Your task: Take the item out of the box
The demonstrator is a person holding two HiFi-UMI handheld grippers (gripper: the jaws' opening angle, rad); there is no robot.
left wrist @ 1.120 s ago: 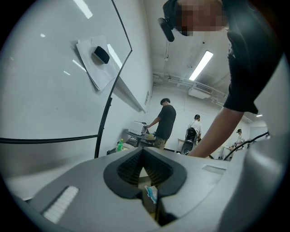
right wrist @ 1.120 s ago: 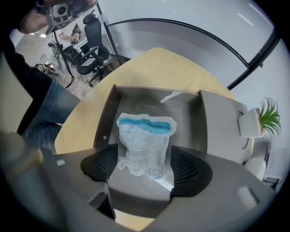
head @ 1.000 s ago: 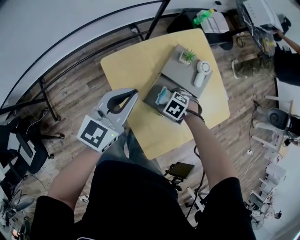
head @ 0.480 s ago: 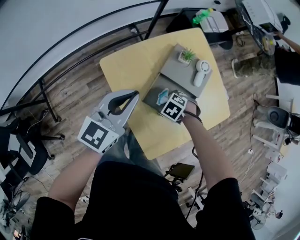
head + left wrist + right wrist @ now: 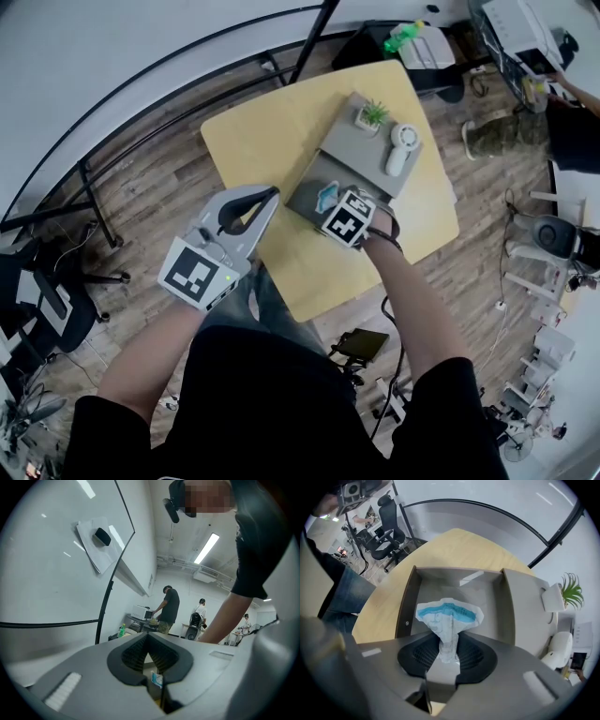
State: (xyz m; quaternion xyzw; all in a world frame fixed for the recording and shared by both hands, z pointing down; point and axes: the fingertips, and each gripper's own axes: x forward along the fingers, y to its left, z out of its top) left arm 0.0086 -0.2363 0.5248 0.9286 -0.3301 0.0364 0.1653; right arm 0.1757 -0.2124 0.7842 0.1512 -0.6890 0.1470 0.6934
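Observation:
A grey box [image 5: 307, 184] lies open on the yellow table [image 5: 262, 131], its lid [image 5: 361, 141] folded back. Inside it, a white packet with blue print [image 5: 449, 613] stands up, pinched narrow at its lower end between the pads of my right gripper [image 5: 449, 641]. Those jaws are closing on it. In the head view, the right gripper [image 5: 337, 208] sits at the box's near side, with the packet [image 5: 326, 196] just beyond its marker cube. My left gripper [image 5: 270, 192] hovers left of the box over the table's edge. It is shut and empty, fingertips touching [image 5: 148, 637].
On the box's lid stand a small potted plant [image 5: 373, 113] and a white hand-held fan [image 5: 403, 145]. Black office chairs [image 5: 386, 536] stand beyond the table's far side. A green bottle [image 5: 405, 35] lies on a unit behind the table. Several people stand in the room's background [image 5: 169, 606].
The right gripper has shifted slightly along the box's near side, staying at the packet. The left gripper has barely moved.

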